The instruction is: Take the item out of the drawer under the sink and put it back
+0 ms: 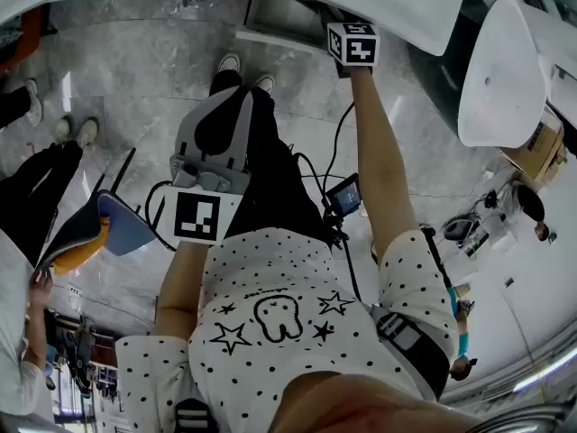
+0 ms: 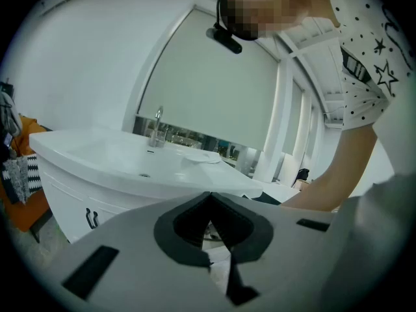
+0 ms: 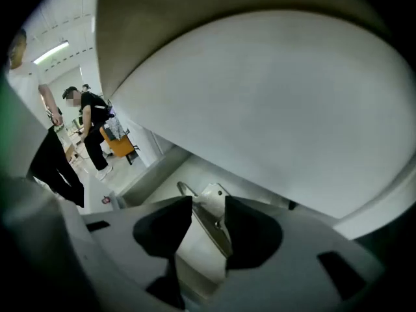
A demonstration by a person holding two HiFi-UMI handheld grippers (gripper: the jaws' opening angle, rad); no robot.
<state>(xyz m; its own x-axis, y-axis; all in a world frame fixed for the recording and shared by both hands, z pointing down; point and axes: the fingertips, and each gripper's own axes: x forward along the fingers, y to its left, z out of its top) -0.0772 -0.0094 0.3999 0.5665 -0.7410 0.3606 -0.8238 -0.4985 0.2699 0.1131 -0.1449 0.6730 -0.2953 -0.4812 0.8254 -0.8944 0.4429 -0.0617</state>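
Observation:
The white sink [image 1: 406, 7] juts out over the open drawer [image 1: 284, 16] beneath it. In the head view my right arm reaches in there, and only the right gripper's marker cube [image 1: 353, 43] shows. The right gripper view looks under the basin [image 3: 279, 109]. My right gripper [image 3: 208, 203] is open, with a shiny metal piece [image 3: 211, 226] lying between the pads, close to the right one. My left gripper [image 1: 227, 97] hangs low by my legs with its pads together and nothing in them. In its own view, the left gripper [image 2: 209, 229] points at the sink [image 2: 130, 168] and faucet [image 2: 156, 127].
A second white basin [image 1: 500, 70] and a cardboard box [image 1: 532, 142] stand to the right. People stand on the marble floor at the left [image 1: 36, 197]. A person [image 3: 94, 129] and an orange chair [image 3: 120, 145] show beyond the drawer. Black cabinet handles [image 2: 91, 218] sit below the sink.

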